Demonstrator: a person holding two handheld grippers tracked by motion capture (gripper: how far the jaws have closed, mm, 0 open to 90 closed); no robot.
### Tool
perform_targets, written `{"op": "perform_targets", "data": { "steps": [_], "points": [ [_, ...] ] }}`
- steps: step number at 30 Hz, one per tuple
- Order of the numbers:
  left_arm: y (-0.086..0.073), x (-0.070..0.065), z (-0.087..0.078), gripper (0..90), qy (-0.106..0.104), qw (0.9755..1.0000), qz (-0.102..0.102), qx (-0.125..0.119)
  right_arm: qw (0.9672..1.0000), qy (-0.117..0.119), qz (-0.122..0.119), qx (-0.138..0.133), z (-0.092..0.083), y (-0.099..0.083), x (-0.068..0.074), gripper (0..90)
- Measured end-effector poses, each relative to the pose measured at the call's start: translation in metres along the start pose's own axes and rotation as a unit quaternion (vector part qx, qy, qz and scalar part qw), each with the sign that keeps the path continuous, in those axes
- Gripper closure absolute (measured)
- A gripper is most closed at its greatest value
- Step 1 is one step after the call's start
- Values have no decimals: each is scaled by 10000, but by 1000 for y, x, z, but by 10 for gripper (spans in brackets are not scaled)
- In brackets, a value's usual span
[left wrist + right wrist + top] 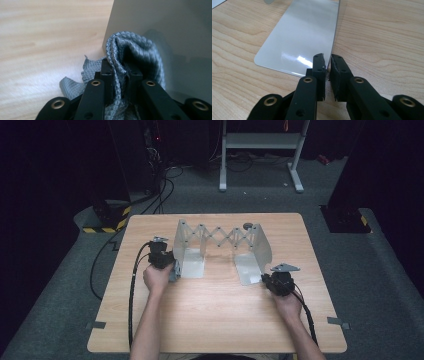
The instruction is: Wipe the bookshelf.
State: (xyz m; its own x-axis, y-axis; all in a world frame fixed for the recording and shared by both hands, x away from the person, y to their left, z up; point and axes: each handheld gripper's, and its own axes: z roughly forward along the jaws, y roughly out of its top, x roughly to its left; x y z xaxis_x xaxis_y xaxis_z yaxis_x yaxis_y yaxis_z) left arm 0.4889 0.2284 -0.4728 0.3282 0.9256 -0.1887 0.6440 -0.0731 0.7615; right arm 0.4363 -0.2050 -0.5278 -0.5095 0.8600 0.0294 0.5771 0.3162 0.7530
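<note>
Wooden counter (215,305) fills the foreground; on it, left tongs (120,72) are clamped on a bunched grey cloth (132,50) against the metal rack (220,247), apparently wiping it. Right tongs (327,65) pinch its plate edge (332,45), steadying. Next probably calls for rubbing along the wall.

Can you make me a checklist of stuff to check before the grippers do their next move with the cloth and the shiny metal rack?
1. Left gripper holds the grey cloth between its jaws: ok.
2. Cloth touches the rack's left plate: ok.
3. Right gripper is clamped on the edge of the right plate: ok.
4. Metal rack stands fully on the table: ok.
5. Black knob behind the rack is tight: cannot tell.
</note>
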Motion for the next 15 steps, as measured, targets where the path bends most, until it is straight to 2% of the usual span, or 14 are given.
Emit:
{"op": "perform_targets", "data": {
  "steps": [4,15],
  "points": [
    [10,-4,-11,795,37,9997,156,-157,10000,-7,-5,0,0,0,0,823],
    [38,-9,-39,796,-104,9975,238,-664,10000,7,2,2,0,0,0,818]
  ]
}}
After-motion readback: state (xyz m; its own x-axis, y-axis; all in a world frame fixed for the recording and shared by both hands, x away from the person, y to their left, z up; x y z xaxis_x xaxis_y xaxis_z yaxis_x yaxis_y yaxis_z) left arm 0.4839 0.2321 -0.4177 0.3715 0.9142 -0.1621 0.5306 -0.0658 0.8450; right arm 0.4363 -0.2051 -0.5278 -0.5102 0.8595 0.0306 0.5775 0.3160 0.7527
